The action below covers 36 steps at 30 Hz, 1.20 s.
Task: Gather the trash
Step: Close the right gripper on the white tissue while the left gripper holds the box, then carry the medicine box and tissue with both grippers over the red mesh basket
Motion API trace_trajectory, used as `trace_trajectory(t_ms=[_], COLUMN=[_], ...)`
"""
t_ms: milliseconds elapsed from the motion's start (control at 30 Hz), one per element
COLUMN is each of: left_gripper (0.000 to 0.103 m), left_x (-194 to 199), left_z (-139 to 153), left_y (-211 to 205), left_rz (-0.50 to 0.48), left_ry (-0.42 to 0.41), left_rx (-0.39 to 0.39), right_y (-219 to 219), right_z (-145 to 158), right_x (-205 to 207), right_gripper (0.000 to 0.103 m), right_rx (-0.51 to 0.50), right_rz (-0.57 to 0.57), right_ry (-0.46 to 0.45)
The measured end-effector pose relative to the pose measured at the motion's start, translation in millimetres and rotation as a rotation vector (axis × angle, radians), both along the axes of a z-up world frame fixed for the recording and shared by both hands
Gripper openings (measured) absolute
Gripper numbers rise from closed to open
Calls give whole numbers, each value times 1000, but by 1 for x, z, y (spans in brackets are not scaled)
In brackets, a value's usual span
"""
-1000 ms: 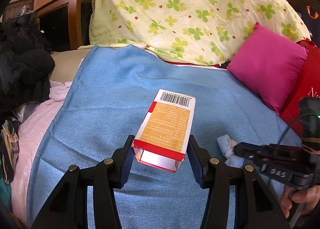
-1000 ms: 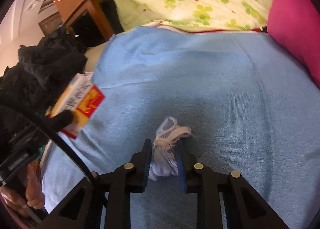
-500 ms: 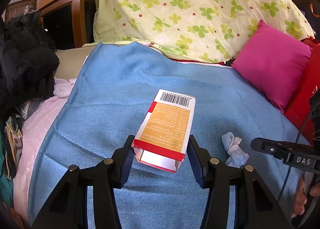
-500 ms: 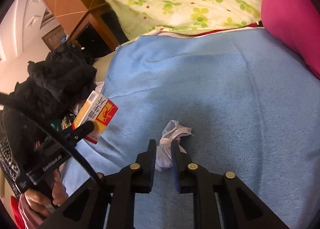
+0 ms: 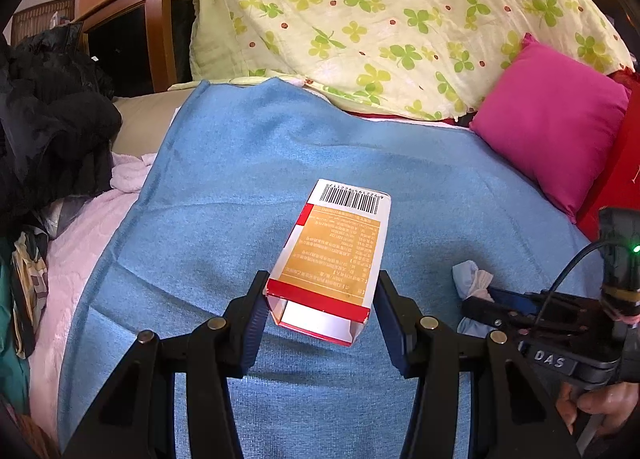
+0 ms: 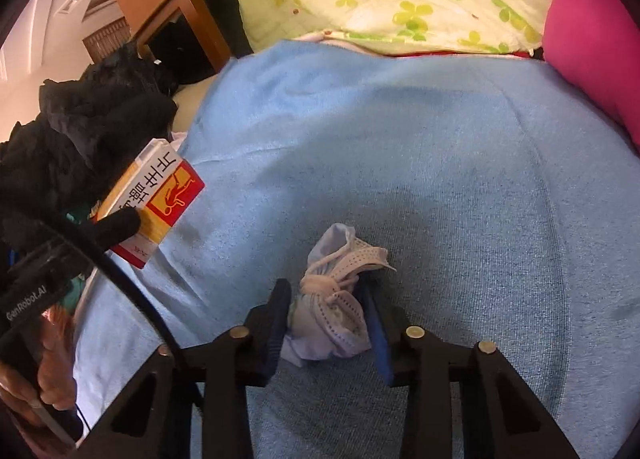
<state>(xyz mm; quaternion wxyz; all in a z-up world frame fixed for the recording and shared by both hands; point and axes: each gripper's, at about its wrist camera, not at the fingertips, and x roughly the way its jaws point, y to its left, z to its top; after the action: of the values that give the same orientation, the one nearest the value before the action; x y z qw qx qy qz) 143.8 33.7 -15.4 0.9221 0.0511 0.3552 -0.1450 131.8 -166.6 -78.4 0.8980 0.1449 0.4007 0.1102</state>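
Note:
A red, orange and white carton box with an open near end hangs above the blue blanket, and my left gripper is shut on its sides. The same box shows at the left of the right wrist view. A crumpled pale-blue face mask with knotted ear loops sits between the fingers of my right gripper. Its jaws are opening, but both pads still touch the mask, low over the blanket. From the left wrist view the mask pokes out ahead of the right gripper.
A clover-print quilt is heaped at the back, with a magenta cushion to the right. Black clothing and pink bedding lie left of the blanket, beside a wooden cabinet. A hand grips the right tool.
The right gripper rose with the mask, then dropped back toward the blanket, and its jaws now stand wider around the mask. The left gripper kept still with the box.

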Motion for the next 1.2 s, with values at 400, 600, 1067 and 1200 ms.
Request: trace_trajectory(t_ms=[400,600,1067,1200], left_gripper=[53,53,53,53], left_x=[-12,-42,-173,-205], left_z=[7,20,78,107], left_y=[-1,-7,-29,-35], left_rz=[-1,-8,3,-13], left_ry=[-30,-72,-240,-322], left_rx=[-15,-2,71,99], right_y=[-4,-13,-38,-37], right_z=[56,79,100,110], right_x=[-44,-76,-186,-220], right_gripper=[33,33,33,33], right_rx=[41,48,17,19], right_rz=[0,-20,-105,-114], right_ry=[-136,-192,-310,-348])
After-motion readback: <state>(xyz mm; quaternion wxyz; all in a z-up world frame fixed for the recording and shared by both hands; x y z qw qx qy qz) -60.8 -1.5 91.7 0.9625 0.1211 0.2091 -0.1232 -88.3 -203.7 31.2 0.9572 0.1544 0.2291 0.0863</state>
